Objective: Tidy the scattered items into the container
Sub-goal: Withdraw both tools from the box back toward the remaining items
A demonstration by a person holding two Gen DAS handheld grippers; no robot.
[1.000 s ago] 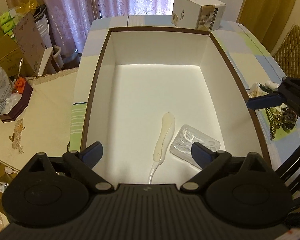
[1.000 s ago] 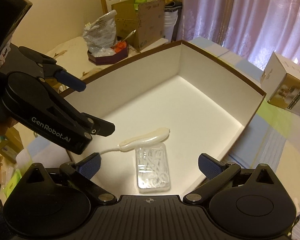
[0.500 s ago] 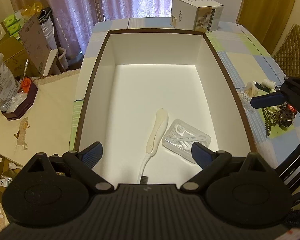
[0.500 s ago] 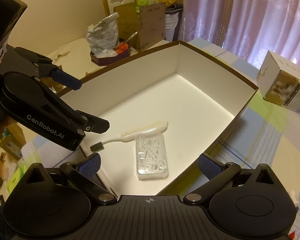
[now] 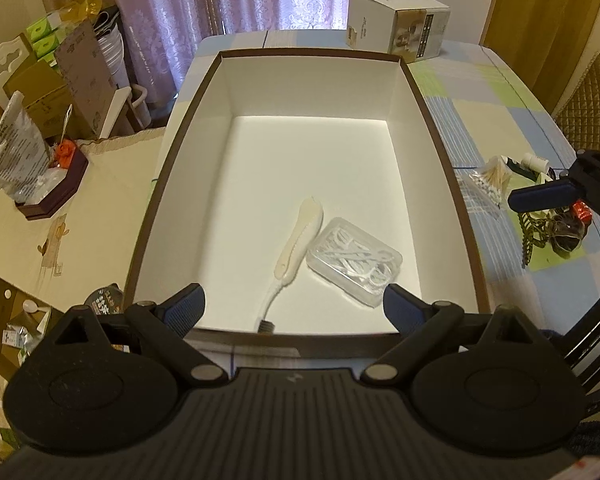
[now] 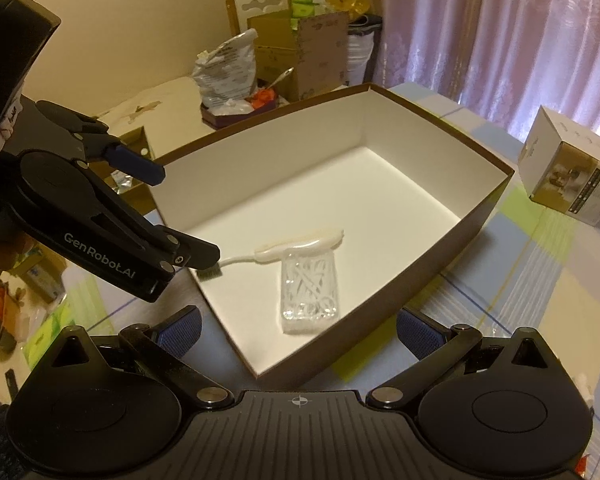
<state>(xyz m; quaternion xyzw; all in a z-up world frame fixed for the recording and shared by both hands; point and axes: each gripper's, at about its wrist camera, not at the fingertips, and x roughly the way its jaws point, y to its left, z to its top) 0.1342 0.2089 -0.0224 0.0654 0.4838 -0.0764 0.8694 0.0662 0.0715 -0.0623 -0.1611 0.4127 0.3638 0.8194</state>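
A brown box [image 5: 428, 112] with a white inside stands on the table; a cream toothbrush [image 5: 300, 238] and a clear case of floss picks [image 5: 354, 266] lie near its front wall. The right wrist view shows the same box [image 6: 472, 216], toothbrush [image 6: 300, 246] and case [image 6: 310, 290]. My left gripper [image 5: 294, 310] hangs open and empty over the box's near edge. My right gripper [image 6: 298, 330] is open and empty over the box's near corner. Scattered items, cotton swabs [image 5: 490, 184] and a dark hair claw [image 5: 556, 234], lie right of the box.
A white carton [image 5: 398, 42] stands behind the box. Left of the table a side surface holds a dark tray with a bag [image 5: 32, 184] and cardboard boxes [image 5: 80, 80]. A quilted chair back [image 5: 592, 104] stands at the right. Curtains hang behind.
Both grippers have drawn back and up from the box, so more of its near rim and the tablecloth shows. The toothbrush and floss case lie unmoved.
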